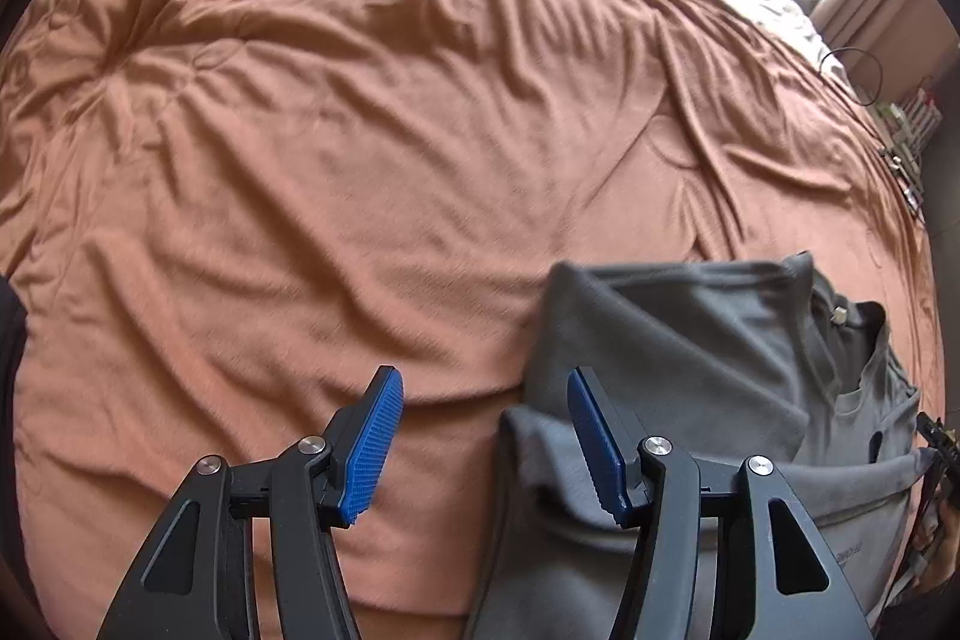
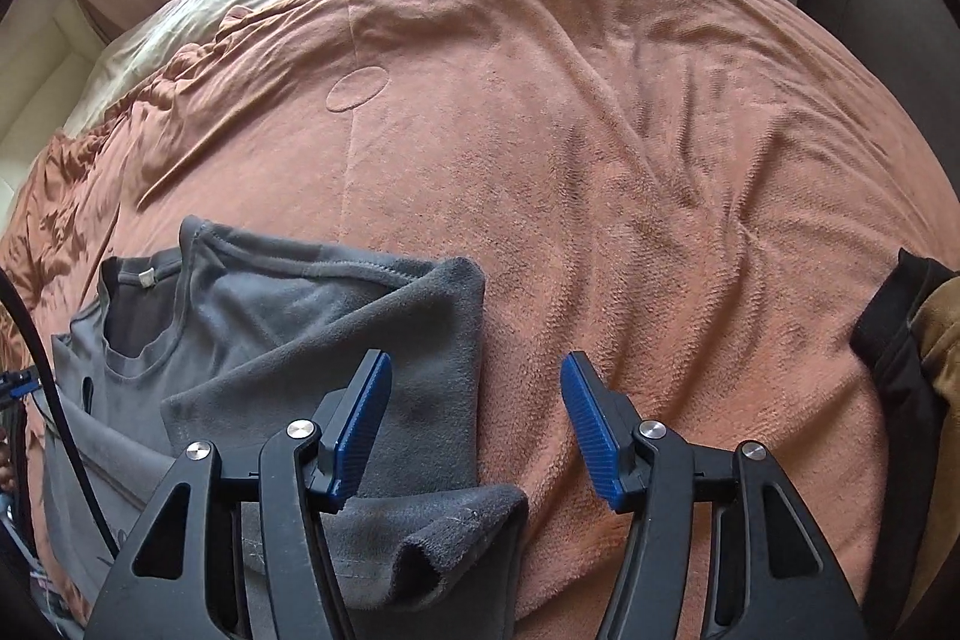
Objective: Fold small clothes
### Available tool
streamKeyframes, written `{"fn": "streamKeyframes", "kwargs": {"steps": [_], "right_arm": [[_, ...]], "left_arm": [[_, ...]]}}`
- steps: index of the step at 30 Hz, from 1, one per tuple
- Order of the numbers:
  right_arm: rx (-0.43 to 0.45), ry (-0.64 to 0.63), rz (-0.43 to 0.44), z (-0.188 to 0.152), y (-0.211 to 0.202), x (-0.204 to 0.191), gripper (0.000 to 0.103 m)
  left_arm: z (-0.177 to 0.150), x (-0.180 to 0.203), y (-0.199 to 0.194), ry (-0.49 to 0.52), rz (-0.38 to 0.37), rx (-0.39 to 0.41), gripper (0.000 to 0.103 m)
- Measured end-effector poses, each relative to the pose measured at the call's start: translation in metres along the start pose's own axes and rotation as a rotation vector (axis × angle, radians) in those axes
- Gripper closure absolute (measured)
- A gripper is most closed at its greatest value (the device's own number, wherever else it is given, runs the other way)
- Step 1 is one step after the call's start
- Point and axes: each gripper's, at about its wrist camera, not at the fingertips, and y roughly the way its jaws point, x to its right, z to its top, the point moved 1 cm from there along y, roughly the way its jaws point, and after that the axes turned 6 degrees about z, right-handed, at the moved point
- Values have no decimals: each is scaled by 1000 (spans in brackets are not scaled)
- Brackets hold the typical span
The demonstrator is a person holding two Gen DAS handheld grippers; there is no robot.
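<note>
Bed: rust-orange bedspread (image 1: 360, 148), wrinkled, pale sheet beyond.
Shirt: grey T-shirt (image 2: 288, 340) lies near the bed's edge, sleeves folded inward.
Left tongs (image 1: 483, 439): wide, empty, above the shirt's side edge.
Right tongs (image 2: 474, 427): wide, empty, over its other edge.
Next: probably pinch both hem corners evenly, fold toward the collar.
Hidden: the hem, under both tongs.

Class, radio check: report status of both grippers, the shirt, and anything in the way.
Left gripper open, empty. Right gripper open, empty. Grey shirt on orange bedspread, sleeves folded in, not finished. Nothing blocking it.
</note>
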Motion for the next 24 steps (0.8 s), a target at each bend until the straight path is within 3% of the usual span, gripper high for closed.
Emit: {"fn": "streamKeyframes", "kwargs": {"steps": [7, 10, 16, 24], "right_arm": [[-25, -60, -26, 9, 12, -9, 59], [-39, -69, -57, 13, 21, -7, 64], [-16, -60, -110, 20, 32, 1, 65], [15, -122, -156, 18, 36, -9, 65]], "left_arm": [[22, 27, 21, 84, 23, 21, 45], [24, 30, 33, 112, 83, 15, 50], [27, 26, 57, 117, 129, -9, 54], [33, 20, 50, 90, 191, 52, 53]]}}
